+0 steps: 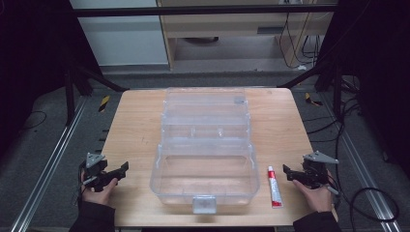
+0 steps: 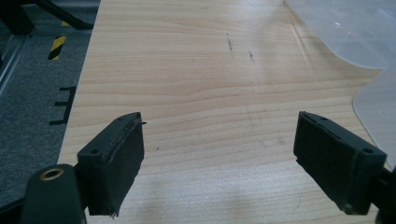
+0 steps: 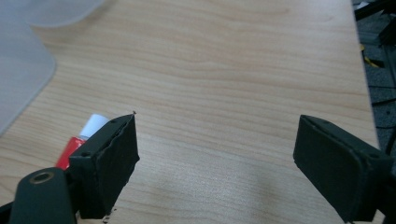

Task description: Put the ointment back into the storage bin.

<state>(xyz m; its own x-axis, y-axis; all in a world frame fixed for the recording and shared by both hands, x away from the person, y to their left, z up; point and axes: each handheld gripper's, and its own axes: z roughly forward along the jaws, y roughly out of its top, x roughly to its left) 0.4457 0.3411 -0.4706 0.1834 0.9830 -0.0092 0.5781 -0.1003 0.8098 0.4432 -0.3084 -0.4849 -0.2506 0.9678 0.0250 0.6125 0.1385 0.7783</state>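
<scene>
Here, a clear plastic box (image 1: 205, 159) stands open in the middle of the wooden table (image 1: 133, 125), its lid laid back toward the far edge. A small red-and-white tube (image 1: 274, 186) lies flat on the table just beside the box's right wall, white cap pointing away from the person. The right gripper (image 1: 289, 172) rests near the table's front right corner, close to the right of the tube and apart from it; in the right gripper view its jaws stand wide apart with nothing between them, and the tube (image 3: 80, 138) peeks out behind the left jaw. The left gripper (image 1: 121, 170) sits near the front left edge, left of the box, jaws likewise spread wide over bare wood.
</scene>
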